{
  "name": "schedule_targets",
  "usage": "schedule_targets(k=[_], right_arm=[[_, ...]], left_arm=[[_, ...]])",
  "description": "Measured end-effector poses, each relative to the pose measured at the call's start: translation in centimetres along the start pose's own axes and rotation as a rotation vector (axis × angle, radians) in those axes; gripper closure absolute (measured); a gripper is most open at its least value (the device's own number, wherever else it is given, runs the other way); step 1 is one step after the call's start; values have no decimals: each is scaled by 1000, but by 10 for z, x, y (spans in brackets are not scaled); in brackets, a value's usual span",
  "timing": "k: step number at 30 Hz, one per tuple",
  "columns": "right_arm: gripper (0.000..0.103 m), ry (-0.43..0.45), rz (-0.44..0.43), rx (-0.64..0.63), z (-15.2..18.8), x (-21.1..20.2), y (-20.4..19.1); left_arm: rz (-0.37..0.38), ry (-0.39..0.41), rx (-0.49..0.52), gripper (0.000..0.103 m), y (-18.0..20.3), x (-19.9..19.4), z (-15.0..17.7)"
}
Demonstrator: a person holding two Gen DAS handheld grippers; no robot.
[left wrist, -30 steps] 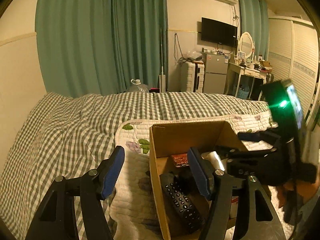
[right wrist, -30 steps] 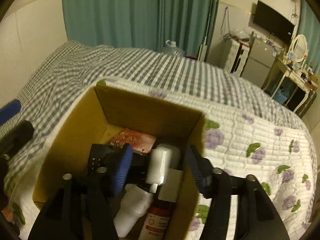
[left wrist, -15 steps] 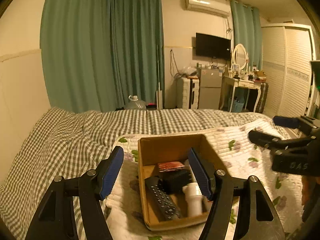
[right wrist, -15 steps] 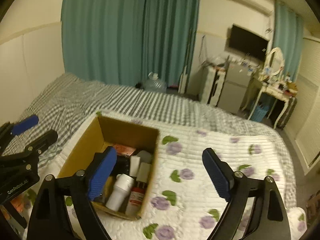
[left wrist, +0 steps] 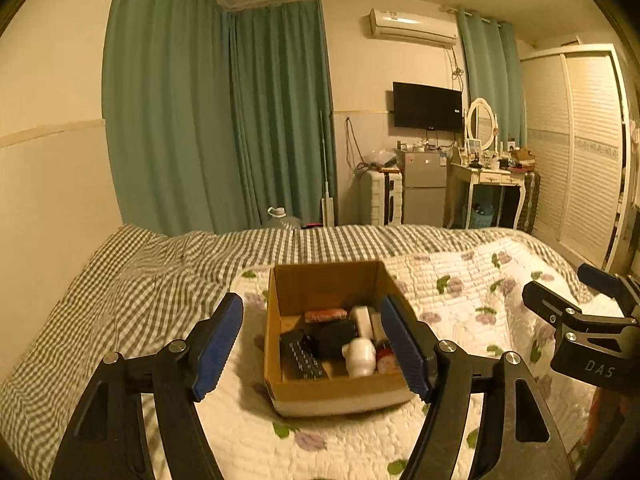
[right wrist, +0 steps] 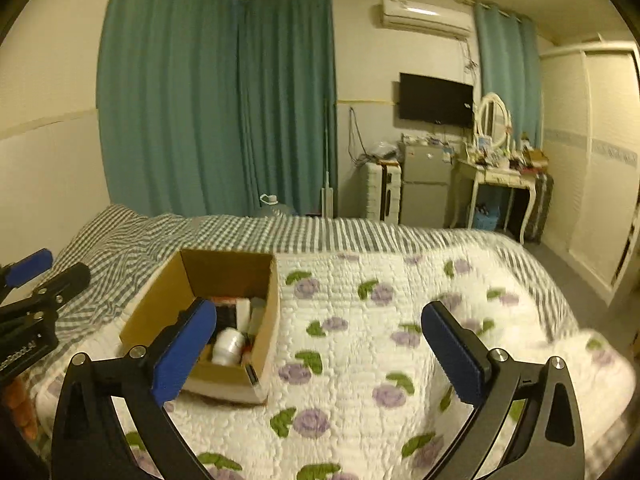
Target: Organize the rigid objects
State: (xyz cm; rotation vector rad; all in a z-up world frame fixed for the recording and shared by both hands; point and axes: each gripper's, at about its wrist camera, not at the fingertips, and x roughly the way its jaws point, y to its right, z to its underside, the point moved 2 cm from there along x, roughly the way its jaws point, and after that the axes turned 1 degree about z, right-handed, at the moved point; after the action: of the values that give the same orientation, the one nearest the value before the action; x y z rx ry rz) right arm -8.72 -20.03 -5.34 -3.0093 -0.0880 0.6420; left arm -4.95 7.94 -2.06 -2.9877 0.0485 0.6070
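Left wrist view is looking down on a cardboard box (left wrist: 332, 390) sitting on the flowered white quilt (left wrist: 460, 304) that is covering the near part of the bed (left wrist: 132, 280), toward the bed's left side where the grey check sheet begins. Lying packed together inside the box are a black remote control (left wrist: 303, 357), a white bottle (left wrist: 359, 356), a red-labelled bottle (left wrist: 386, 361), a flat reddish packet (left wrist: 326, 315) toward the box's far wall, and a dark block whose kind I cannot tell. The left gripper (left wrist: 312, 346) is hovering over the box with its jaws spread wide and holding nothing. The right gripper (right wrist: 320, 354) is hanging over bare quilt just right of the box, jaws also gaping and empty. Green curtains (right wrist: 216, 104) are hanging beyond the bed.
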Motion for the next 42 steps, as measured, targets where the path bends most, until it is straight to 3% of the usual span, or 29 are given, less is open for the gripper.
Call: schedule_targets(k=[6,36,42], right_arm=[[0,-4,11,-2,13,-4,8],[0,-20,5,-16,22,-7,-5],[0,-36,5,-21,25,-4,-7]], left_arm=[[-17,-56,2,29,5,5,25],[35,-63,15,29,8,-2,29],[12,-69,11,29,6,-1,29]])
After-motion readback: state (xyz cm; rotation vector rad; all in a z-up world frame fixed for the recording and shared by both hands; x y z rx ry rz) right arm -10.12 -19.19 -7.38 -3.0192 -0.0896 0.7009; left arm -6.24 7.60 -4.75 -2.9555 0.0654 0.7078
